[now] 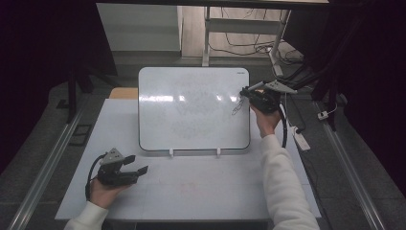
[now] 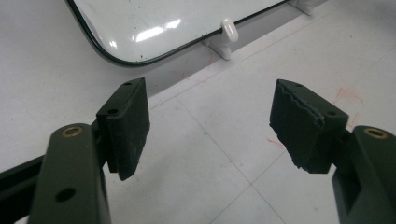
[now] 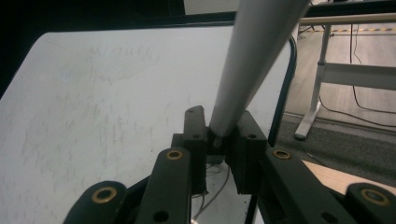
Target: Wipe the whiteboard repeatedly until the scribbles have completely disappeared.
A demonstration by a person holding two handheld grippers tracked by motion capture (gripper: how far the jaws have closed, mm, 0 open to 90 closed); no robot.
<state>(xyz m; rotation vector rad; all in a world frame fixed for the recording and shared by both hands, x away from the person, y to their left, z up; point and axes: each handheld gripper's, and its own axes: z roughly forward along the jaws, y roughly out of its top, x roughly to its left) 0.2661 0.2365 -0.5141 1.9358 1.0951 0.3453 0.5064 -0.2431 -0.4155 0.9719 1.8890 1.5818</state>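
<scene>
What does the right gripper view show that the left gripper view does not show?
The right gripper view alone: the right gripper shut on a white marker that rises up and away from its jaws, a faint scribble on the board below the jaws, and grey desk legs on the floor behind.

The left gripper view alone: the left gripper with its jaws wide apart and nothing between them, above the white table, plus a white foot clip under the board's edge.

Both: the whiteboard with its dark rim.
</scene>
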